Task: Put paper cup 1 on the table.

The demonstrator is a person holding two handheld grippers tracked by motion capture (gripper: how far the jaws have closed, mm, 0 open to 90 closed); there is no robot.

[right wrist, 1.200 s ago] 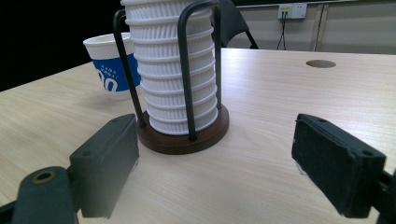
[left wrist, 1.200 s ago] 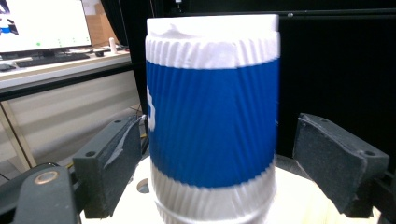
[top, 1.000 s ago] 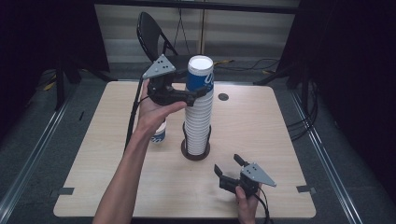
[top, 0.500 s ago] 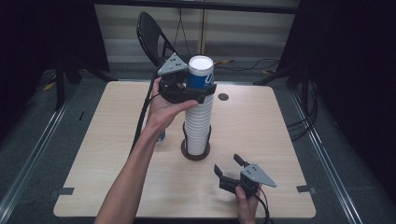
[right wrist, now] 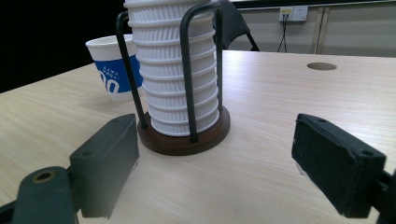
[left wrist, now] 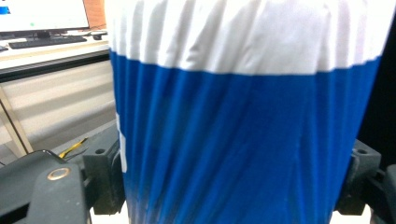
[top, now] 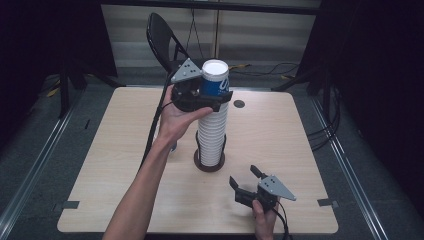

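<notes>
Dark curtains and a folding chair (top: 162,37) at twelve o'clock frame a pale wooden tabletop (top: 280,135) on which a tall stack of ribbed white paper cups (top: 212,132) stands in a wire holder with a round wooden base (top: 209,164). The left tool (top: 212,97) has just been closing its jaws on the topmost blue-and-white cup (top: 215,80) at the crown of the stack, and in the left gripper view the pads (left wrist: 105,179) press both sides of that cup (left wrist: 243,140), whose wall shows creases. To do this well, I would judge the squeeze should stay light enough not to crush the paper, and the lift should go straight up so that only one cup comes free and the stack does not tip. The right tool (top: 247,182) rests at five o'clock near the table edge, jaws wide apart and holding nothing; it could steady the holder. Another blue-printed cup (right wrist: 112,67) stands on the tabletop at nine o'clock of the stack, just beside it, clear of a vertical lift.
</notes>
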